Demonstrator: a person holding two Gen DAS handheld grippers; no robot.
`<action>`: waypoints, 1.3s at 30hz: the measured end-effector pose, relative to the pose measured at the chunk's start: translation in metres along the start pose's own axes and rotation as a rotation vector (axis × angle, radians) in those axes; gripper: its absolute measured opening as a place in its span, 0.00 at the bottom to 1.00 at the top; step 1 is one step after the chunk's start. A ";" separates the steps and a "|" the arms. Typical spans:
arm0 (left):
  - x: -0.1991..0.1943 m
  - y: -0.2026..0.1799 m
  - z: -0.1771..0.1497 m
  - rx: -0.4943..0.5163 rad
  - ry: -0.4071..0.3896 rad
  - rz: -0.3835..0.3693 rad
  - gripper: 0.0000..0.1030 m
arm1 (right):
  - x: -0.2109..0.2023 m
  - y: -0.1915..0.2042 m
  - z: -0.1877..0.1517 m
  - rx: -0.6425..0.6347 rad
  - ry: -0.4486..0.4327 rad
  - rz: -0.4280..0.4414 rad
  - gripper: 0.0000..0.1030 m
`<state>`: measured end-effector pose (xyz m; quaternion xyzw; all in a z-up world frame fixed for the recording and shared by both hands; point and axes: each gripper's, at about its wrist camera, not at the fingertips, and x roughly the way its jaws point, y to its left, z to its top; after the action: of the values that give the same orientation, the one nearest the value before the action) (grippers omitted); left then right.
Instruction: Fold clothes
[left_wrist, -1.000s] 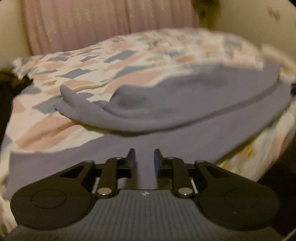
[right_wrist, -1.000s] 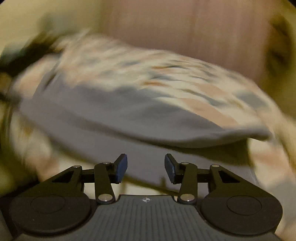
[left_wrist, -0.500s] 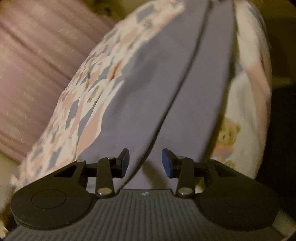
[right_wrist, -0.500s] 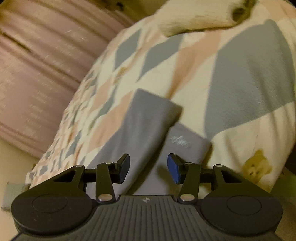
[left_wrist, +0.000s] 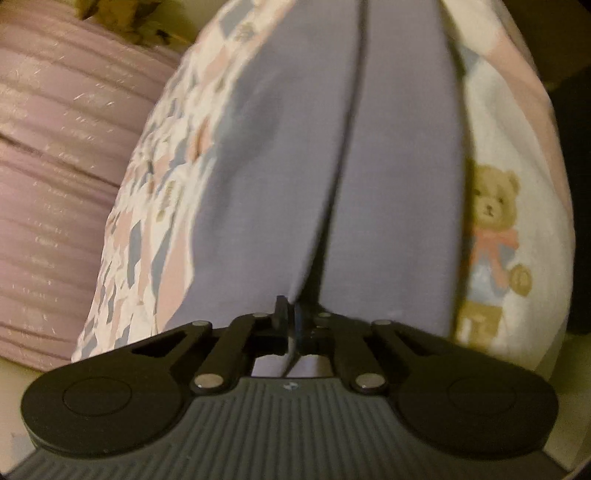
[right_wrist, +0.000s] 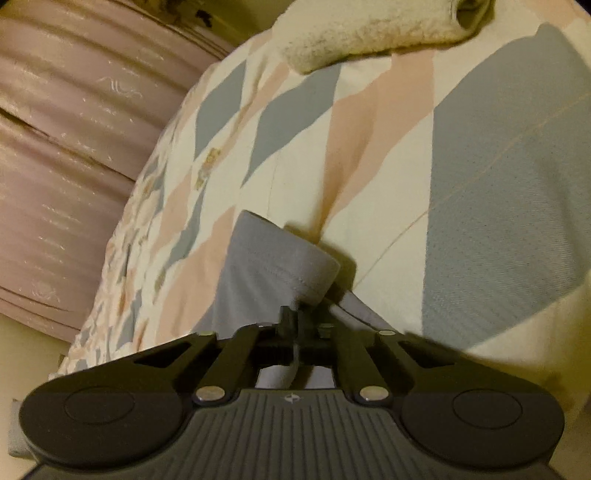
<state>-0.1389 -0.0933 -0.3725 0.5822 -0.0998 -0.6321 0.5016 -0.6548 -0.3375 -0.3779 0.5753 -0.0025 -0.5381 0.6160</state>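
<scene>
A grey-purple garment (left_wrist: 288, 155) lies folded lengthwise on the patterned bedspread (left_wrist: 147, 206), a dark crease running up its middle. My left gripper (left_wrist: 290, 314) is shut on the garment's near end, cloth pinched between the jaws. In the right wrist view the garment's other end (right_wrist: 266, 266) shows as a folded hem with a stitched edge, lifted slightly off the bedspread (right_wrist: 369, 155). My right gripper (right_wrist: 293, 317) is shut on that hem, and a strip of cloth hangs down behind the fingers.
A pink ribbed headboard or cushion (left_wrist: 55, 166) stands at the left of the bed. A teddy-bear print (left_wrist: 491, 236) marks the bedspread's right edge, with dark floor beyond. A cream fluffy towel or blanket (right_wrist: 369, 33) lies at the far end of the bed.
Both grippers were open half a second ago, hovering over the garment's ends. They have since moved in and shut on the cloth.
</scene>
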 end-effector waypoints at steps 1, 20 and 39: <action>-0.005 0.005 -0.001 -0.022 -0.011 0.011 0.03 | -0.010 0.003 -0.001 -0.002 -0.020 0.024 0.02; -0.078 -0.013 -0.022 -0.176 -0.006 0.106 0.01 | -0.088 -0.025 -0.044 0.027 -0.059 0.069 0.01; -0.065 0.120 -0.103 -1.255 0.095 0.156 0.34 | -0.098 0.056 -0.097 -0.607 -0.232 -0.139 0.45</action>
<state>-0.0022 -0.0545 -0.2770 0.1958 0.2699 -0.5053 0.7959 -0.5991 -0.2173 -0.3102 0.2991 0.1272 -0.6169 0.7169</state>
